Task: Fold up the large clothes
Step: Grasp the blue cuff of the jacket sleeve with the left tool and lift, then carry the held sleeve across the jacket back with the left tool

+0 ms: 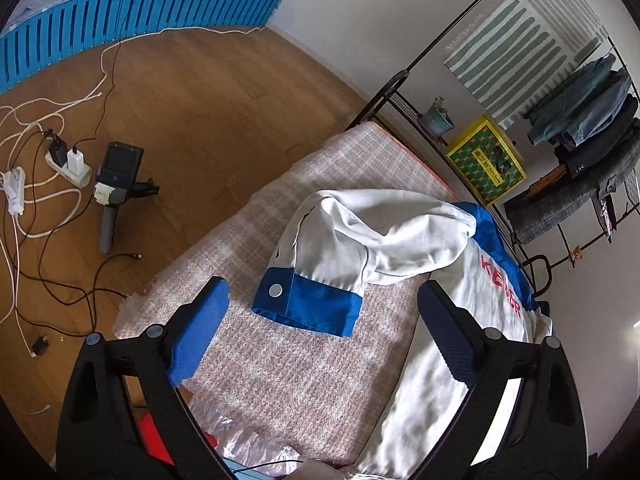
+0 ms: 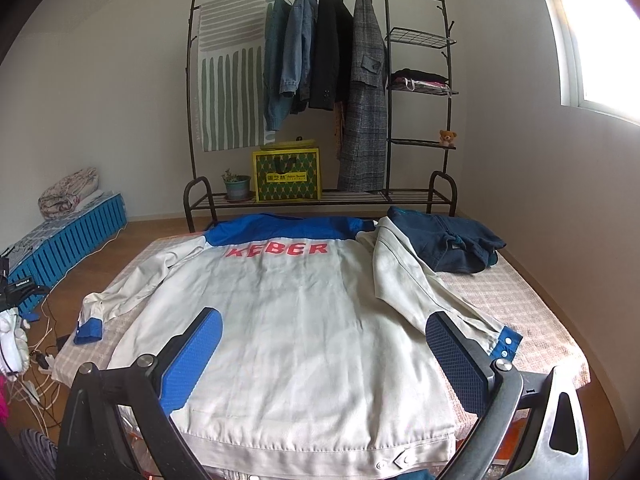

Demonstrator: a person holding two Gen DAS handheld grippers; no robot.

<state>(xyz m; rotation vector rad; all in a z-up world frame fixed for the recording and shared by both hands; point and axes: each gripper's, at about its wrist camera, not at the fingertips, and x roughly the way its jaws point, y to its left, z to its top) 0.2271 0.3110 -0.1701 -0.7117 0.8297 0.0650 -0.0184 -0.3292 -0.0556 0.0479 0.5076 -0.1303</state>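
A white work jacket [image 2: 304, 320] with a blue yoke and red lettering lies back-up on a table covered by a pink checked cloth [image 2: 536, 304]. Its left sleeve is bent, and the blue cuff [image 1: 308, 304] with a metal snap rests on the cloth. The right sleeve [image 2: 412, 280] lies folded over the jacket's right side. My left gripper [image 1: 320, 320] hovers open above the left cuff, which sits between the spread fingers without touching them. My right gripper [image 2: 324, 356] stands open over the jacket's lower back, holding nothing.
A folded dark blue garment [image 2: 452, 244] lies at the table's far right. Behind stands a black clothes rack [image 2: 320, 92] with hanging coats, a yellow bag [image 2: 286, 176] and a plant pot. Cables, a power strip and a spare gripper [image 1: 116, 184] lie on the wooden floor at left.
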